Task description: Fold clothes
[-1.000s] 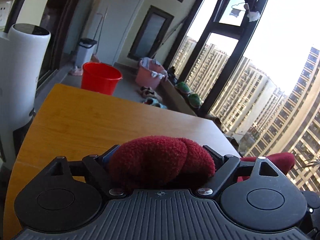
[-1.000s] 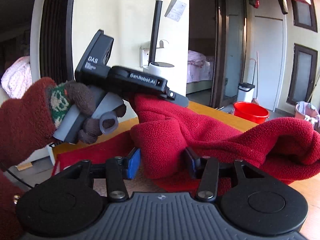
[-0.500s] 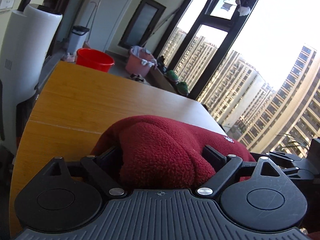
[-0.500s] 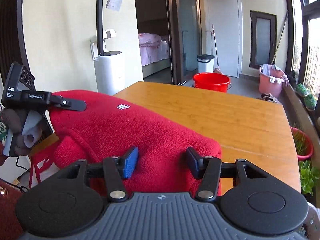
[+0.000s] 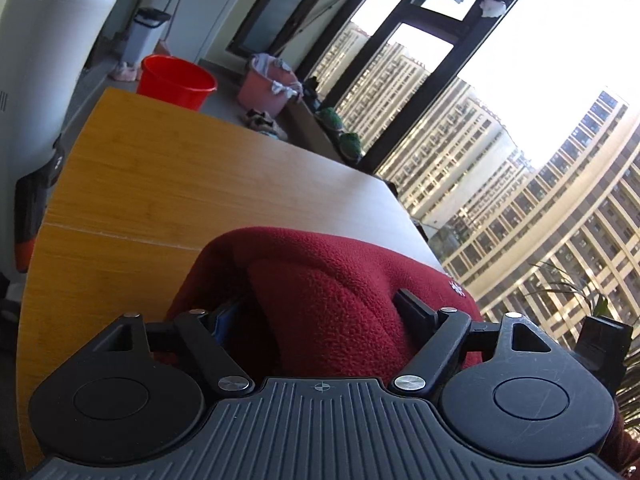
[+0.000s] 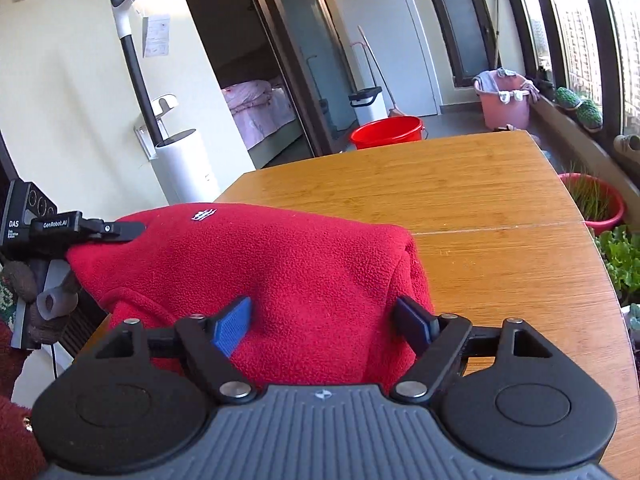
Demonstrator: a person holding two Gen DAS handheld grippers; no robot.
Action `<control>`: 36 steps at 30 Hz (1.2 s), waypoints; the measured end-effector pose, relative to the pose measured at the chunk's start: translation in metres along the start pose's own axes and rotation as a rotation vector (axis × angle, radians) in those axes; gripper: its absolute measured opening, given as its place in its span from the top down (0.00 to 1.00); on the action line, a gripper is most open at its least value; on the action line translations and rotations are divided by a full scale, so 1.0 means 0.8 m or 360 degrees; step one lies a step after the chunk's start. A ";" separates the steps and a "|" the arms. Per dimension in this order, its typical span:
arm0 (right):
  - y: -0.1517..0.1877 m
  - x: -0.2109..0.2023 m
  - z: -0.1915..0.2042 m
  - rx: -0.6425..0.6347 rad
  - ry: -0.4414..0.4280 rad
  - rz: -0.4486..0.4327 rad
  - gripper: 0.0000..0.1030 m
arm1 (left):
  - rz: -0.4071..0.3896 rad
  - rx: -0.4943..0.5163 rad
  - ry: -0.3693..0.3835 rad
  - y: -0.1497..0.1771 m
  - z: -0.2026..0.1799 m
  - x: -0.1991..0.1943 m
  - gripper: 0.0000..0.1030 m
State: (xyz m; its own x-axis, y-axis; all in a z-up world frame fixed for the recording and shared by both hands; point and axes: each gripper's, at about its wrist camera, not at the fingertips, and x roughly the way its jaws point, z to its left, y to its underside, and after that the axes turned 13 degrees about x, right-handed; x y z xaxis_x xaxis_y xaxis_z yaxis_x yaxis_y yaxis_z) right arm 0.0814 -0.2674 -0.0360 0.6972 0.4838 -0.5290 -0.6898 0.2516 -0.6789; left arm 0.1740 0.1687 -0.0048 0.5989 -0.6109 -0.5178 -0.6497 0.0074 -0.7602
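Sunlit and bare ahead of both tongs, the warm-brown wooden surface (image 6: 480, 200) runs toward a round red plastic bucket (image 6: 386, 131) and a pink laundry tub (image 6: 505, 104) on the floor beyond its far edge. A bulky red fleece garment (image 6: 280, 272), bunched into a thick mound with a small white embroidered mark on top, lies on the surface right in front of both tongs.

The right tongs (image 6: 326, 324) stand wide, having just been opening; the fleece fills the gap between the blue pads, and the left pad (image 6: 232, 326) lies partly clear of the cloth, so no grip shows there.

The left tongs (image 5: 320, 312) also stand wide, though their jaws have just been closing somewhat. A fold of the same garment (image 5: 328, 292) bulges up between them, against both fingers. From the right wrist view the left tongs reach in from the far left, the tip resting on the mound's top, held by a hand in a dark red knitted glove (image 6: 24, 280).
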 end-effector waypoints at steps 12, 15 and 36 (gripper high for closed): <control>-0.022 0.080 -0.053 0.0355 -0.0363 0.0090 0.15 | -0.0146 0.0216 -0.0332 -0.005 -0.011 0.036 0.09; -0.050 0.100 -0.056 0.0298 -0.0271 0.0020 0.08 | -0.0176 0.0346 -0.0467 -0.030 -0.022 0.060 0.09; -0.075 0.149 -0.075 0.0812 -0.0311 0.0081 0.00 | -0.0210 0.0158 -0.0395 -0.060 0.000 0.076 0.05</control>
State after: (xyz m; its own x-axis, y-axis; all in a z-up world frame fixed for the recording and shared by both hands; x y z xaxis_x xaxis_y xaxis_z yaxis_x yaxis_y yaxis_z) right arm 0.2177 -0.2749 -0.0885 0.6446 0.6404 -0.4176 -0.7629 0.5749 -0.2959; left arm 0.2416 0.1309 -0.0002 0.7794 -0.3995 -0.4826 -0.5169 0.0254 -0.8557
